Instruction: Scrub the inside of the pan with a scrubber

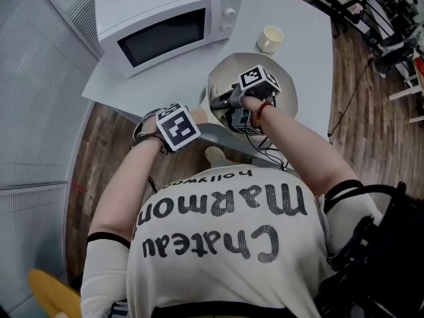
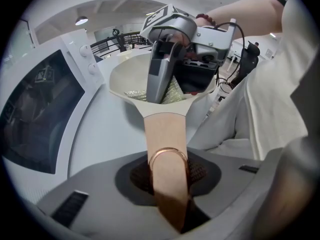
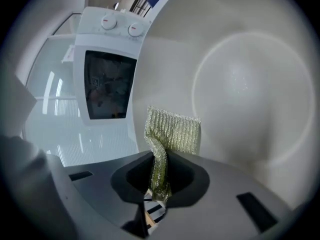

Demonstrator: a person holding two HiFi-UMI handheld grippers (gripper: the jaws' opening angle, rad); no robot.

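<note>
A cream pan (image 1: 226,69) stands tilted at the table's near edge. Its beige handle (image 2: 165,134), which bears a copper ring, runs between the jaws of my left gripper (image 2: 169,180), and they are shut on it. In the head view that left gripper (image 1: 176,126) sits just left of the pan. My right gripper (image 1: 225,99) reaches into the bowl and is shut on a greenish-gold mesh scrubber (image 3: 171,131). The scrubber's free end lies against the pan's inner wall (image 3: 240,84), close to the left rim. Seen from the left gripper view, the right gripper (image 2: 161,79) points down into the pan.
A white microwave (image 1: 165,20) stands on the pale table (image 1: 305,18) behind and left of the pan. A cream cup (image 1: 269,39) sits behind the pan. Wood floor lies on both sides. Cables hang from the right gripper.
</note>
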